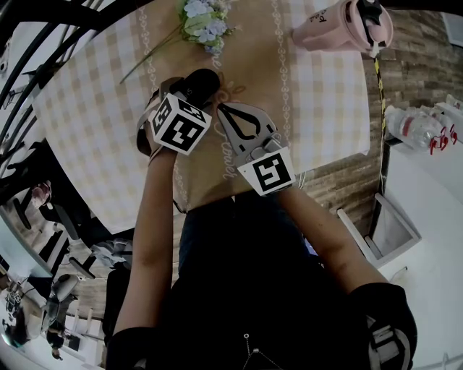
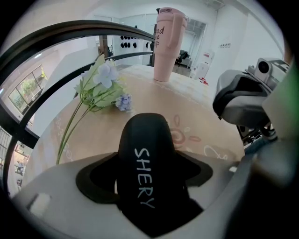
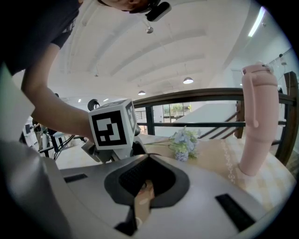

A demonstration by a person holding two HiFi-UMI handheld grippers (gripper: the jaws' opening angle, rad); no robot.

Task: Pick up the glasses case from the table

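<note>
A black glasses case [image 1: 197,84] printed SHERY in white sits between the jaws of my left gripper [image 1: 189,91], which is shut on it. In the left gripper view the case [image 2: 145,154] fills the middle of the left gripper [image 2: 145,179], with the beige table cloth [image 2: 196,116] beyond it. I cannot tell whether the case touches the table. My right gripper [image 1: 223,110] is just right of the case, shut with nothing in it. The right gripper view shows only a thin slit at the right gripper [image 3: 141,198] and the left gripper's marker cube [image 3: 112,128] close ahead.
A pink tumbler [image 1: 343,25] stands at the table's far right corner. A spray of pale blue flowers [image 1: 202,20] lies beyond the case. The checked cloth [image 1: 322,108] ends at the table's right edge, with a brick floor and a plastic bottle [image 1: 412,128] past it. A black railing [image 2: 70,32] borders the table.
</note>
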